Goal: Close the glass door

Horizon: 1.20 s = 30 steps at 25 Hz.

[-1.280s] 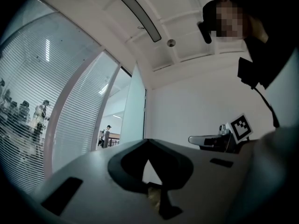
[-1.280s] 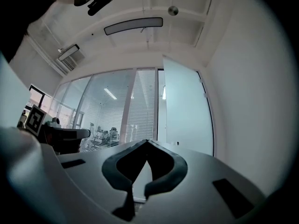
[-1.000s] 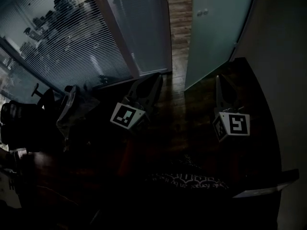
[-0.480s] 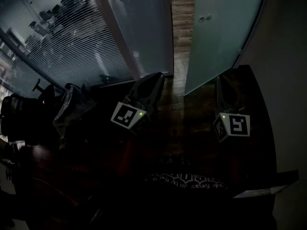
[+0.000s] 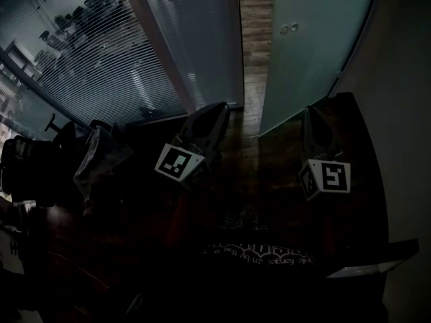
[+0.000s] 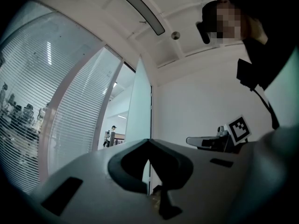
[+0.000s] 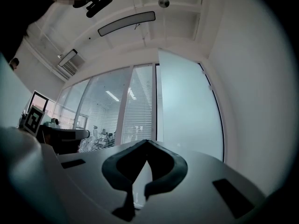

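Observation:
The frosted glass door (image 5: 303, 52) stands swung open at the upper right, with a small round fitting (image 5: 289, 27) near its edge. Left of it is the doorway gap (image 5: 252, 39) over wooden floor. My left gripper (image 5: 221, 108) points at the foot of the doorway, short of it. My right gripper (image 5: 310, 112) points at the bottom of the door leaf, short of it too. Both are shut and hold nothing. The left gripper view has the door (image 6: 140, 111) edge-on beyond the jaws. The right gripper view has the door panel (image 7: 187, 111) broad ahead.
A glass wall with blinds (image 5: 135, 52) runs left of the doorway. Dark office chairs (image 5: 27, 167) and a dark bag (image 5: 101, 153) stand at the left. A plain wall (image 5: 404, 113) closes the right side. A person (image 6: 112, 135) stands far off beyond the doorway.
In the head view the door and glass wall have drawn a little nearer and lower as both grippers advance toward the doorway. Both stay shut.

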Each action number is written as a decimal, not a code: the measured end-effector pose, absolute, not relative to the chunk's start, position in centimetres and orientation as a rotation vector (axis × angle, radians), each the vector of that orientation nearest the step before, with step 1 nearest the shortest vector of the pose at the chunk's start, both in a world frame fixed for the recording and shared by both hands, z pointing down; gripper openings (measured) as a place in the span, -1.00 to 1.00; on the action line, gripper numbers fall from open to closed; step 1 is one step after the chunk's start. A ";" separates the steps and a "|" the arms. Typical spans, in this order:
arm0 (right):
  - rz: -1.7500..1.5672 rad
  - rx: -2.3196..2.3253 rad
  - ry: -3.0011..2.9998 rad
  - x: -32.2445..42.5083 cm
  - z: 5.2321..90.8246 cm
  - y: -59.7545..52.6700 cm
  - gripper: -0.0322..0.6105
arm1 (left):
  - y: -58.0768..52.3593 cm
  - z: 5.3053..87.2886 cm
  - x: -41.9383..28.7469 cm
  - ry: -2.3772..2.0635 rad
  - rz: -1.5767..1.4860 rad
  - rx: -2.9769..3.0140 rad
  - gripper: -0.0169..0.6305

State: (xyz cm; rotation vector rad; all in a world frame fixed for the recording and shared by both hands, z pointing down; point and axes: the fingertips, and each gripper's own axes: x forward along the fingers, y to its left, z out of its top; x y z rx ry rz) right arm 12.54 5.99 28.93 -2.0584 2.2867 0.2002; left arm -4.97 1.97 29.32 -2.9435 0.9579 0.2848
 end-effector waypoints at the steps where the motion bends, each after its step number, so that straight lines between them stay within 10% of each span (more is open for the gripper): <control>1: 0.198 -2.065 2.284 12.6 29.0 5.4 -0.89 | 1.3 29.3 -5.0 0.955 0.283 -2.946 -0.94; 30: 0.191 -2.180 2.144 14.0 28.8 -6.8 -0.89 | -13.0 29.2 -3.9 0.812 0.291 -2.988 -0.94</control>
